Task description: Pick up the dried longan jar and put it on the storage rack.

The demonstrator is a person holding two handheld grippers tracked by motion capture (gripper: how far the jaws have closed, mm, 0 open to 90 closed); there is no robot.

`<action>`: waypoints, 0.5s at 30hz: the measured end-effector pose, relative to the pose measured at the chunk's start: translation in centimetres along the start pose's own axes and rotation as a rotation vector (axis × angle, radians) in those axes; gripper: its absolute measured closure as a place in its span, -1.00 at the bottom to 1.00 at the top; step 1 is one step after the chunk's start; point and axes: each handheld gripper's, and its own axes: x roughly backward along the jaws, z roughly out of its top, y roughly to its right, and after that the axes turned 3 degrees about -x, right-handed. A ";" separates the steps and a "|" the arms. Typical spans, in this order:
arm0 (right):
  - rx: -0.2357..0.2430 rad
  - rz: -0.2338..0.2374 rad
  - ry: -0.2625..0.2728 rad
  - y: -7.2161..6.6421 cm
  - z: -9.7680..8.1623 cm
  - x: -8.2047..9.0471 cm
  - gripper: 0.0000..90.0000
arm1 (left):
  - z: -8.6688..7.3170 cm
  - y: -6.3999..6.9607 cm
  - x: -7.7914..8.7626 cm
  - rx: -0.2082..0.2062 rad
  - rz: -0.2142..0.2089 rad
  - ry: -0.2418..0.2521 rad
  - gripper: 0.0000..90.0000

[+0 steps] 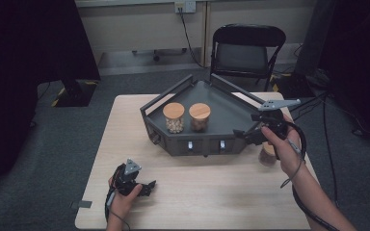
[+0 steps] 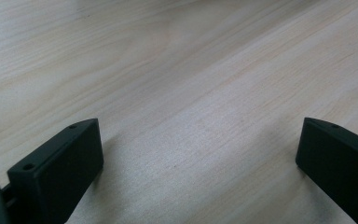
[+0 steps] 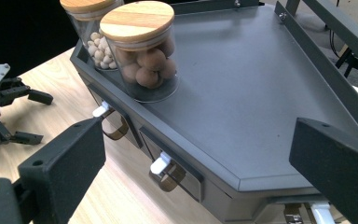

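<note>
Right gripper (image 1: 248,129) hovers at the tray's front right corner, fingers spread with nothing between them.

Two wood-lidded jars stand touching in the grey tray (image 3: 261,93): the brown-ball jar (image 3: 142,51) nearer, the pale-nut jar (image 3: 91,28) behind. A third jar (image 1: 267,155) stands on the bench by the right hand. Approach level and straddle the glass below the lid. Left gripper (image 1: 144,187) rests on the bench (image 2: 177,70), fingers spread.

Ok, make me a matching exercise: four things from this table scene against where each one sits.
Things:
1. left jar
2. right jar
3. third jar
4. left gripper

Places:
A. on the table, right of the tray, behind the right hand
B. on the tray, holding pale pieces
C. low over the table's near left part
D. on the tray, holding brown balls

Pairs: 1-B, 2-D, 3-A, 4-C
</note>
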 end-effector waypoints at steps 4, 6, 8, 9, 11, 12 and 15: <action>-0.007 -0.004 0.003 0.1 -0.3 0.2 -0.94 | 0.0 0.0 0.0 0.000 0.000 0.000 -1.00; -0.006 -0.007 0.002 0.1 -0.4 0.2 -0.94 | 0.0 0.0 0.0 0.000 0.000 0.000 -1.00; -0.007 -0.003 0.007 0.2 -0.5 0.3 -0.94 | 0.0 0.0 0.0 0.000 0.000 0.000 -1.00; -0.007 -0.007 0.008 0.1 -0.5 0.3 -0.94 | 0.0 0.0 0.0 0.000 0.000 0.000 -1.00; -0.004 -0.007 0.008 0.1 -0.6 0.3 -0.94 | 0.0 0.0 0.0 0.000 0.000 0.000 -1.00; -0.006 -0.009 0.009 0.1 -0.6 0.3 -0.94 | 0.0 0.0 0.0 0.000 0.000 0.000 -1.00; -0.011 -0.007 0.011 0.2 -0.9 0.3 -0.95 | 0.0 0.0 0.0 0.000 0.000 0.000 -1.00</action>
